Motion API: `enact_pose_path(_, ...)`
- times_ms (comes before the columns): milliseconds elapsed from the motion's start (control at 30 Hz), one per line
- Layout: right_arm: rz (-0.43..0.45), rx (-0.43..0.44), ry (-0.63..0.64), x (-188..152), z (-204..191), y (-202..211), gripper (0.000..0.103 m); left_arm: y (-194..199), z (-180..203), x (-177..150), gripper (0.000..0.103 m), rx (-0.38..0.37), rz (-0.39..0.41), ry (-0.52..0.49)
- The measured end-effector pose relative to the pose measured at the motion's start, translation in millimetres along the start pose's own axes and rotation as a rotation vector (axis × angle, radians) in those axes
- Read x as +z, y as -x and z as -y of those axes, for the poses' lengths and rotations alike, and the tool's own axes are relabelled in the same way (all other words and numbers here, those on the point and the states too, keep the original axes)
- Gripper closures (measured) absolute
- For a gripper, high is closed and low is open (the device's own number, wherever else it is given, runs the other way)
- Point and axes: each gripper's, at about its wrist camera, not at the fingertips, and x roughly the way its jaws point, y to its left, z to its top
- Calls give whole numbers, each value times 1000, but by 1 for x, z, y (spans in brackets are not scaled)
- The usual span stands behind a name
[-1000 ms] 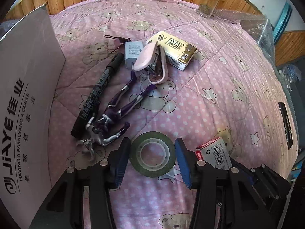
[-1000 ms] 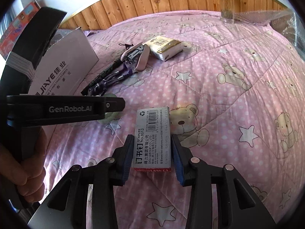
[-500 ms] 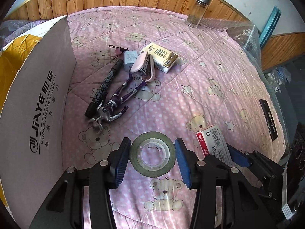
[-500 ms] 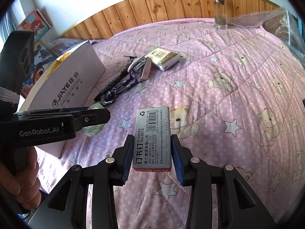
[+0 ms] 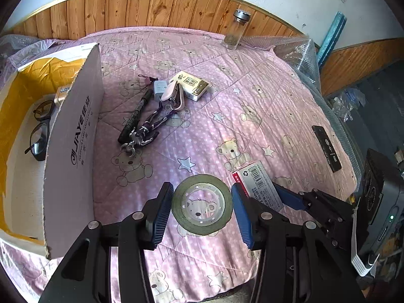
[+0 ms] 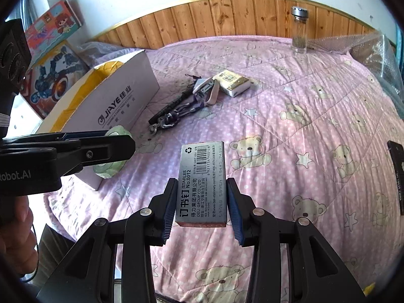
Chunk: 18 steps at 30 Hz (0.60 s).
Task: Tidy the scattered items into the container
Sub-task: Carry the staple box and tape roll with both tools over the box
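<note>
My left gripper is shut on a green tape roll, held in the air above the pink bedspread; the roll also shows beside the box in the right wrist view. My right gripper is shut on a grey staples box, lifted too, which appears as the staples box in the left wrist view. The white cardboard container with a yellow lining stands at the left and holds black glasses. A black marker, purple figure, pink stapler, charger and tissue pack lie on the bed.
A glass jar stands at the bed's far edge by the wooden wall panel. A black remote-like bar lies near the right edge. Bubble wrap covers the far right corner. A hand holds the left gripper.
Both grippers have risen and pulled back from the bedspread with their loads. The container's inside, with the glasses, has come into the left wrist view.
</note>
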Motion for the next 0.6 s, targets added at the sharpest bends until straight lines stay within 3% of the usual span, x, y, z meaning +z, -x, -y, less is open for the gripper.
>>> enact_pose_path(233,40,11,43,4,-29,26,63,47,0,-10,54,-30,77,-21)
enact_pose_path(600,80,28,113,14,-71,49,63,89,-18,-17,54,-69,150,5)
